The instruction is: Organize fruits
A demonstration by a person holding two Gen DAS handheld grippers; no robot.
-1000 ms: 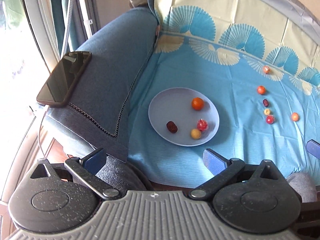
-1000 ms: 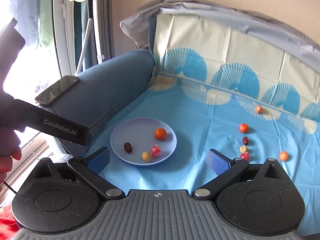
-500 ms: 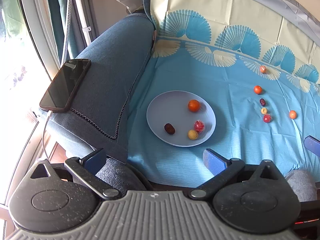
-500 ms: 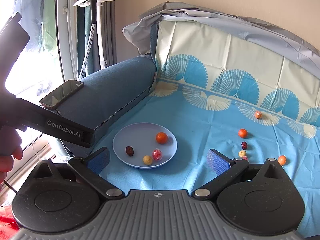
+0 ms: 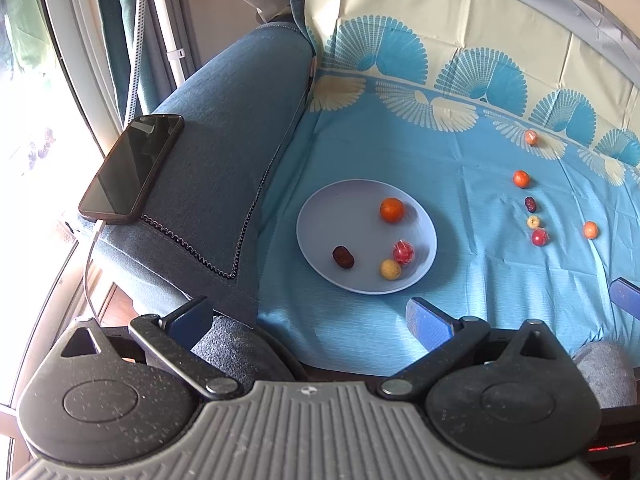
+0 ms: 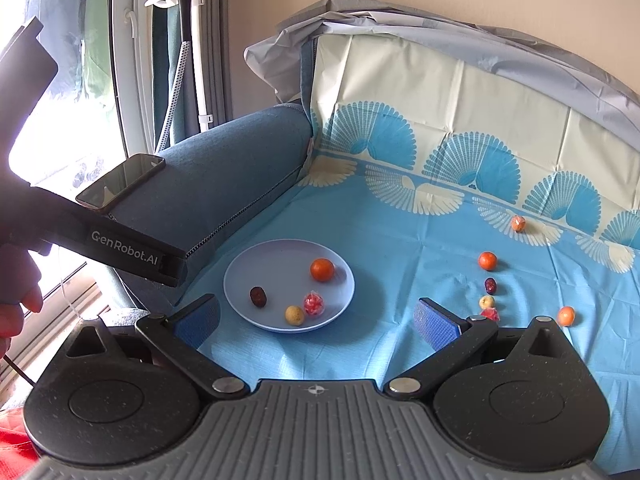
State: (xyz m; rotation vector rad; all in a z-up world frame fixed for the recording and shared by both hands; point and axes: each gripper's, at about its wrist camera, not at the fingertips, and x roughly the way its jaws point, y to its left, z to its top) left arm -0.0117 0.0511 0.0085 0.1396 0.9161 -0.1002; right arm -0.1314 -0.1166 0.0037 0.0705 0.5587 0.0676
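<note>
A pale blue plate (image 5: 320, 216) (image 6: 240, 276) lies on the blue cloth and holds an orange (image 5: 391, 209) (image 6: 322, 269), a dark date (image 5: 343, 257), a red wrapped fruit (image 5: 403, 252) and a small yellow fruit (image 5: 390, 269). Several loose fruits lie on the cloth to the right: an orange (image 5: 521, 179) (image 6: 487, 261), a date (image 5: 530, 203), a yellow fruit (image 5: 533, 222), a red one (image 5: 539, 237) and more oranges (image 5: 590, 229) (image 5: 531, 137). My left gripper (image 5: 310, 318) is open and empty, hovering near the plate's front. My right gripper (image 6: 318, 318) is open and empty, above the cloth's front edge.
A blue sofa armrest (image 5: 224, 152) stands left of the plate with a black phone (image 5: 132, 164) on it. The left gripper's body (image 6: 120, 244) crosses the right wrist view at left. The sofa back (image 6: 460, 100) rises behind, covered by the cloth.
Both grippers have drawn back and risen slightly, so plate and fruits look a little smaller and farther. Both stay open. No fruit has moved.
</note>
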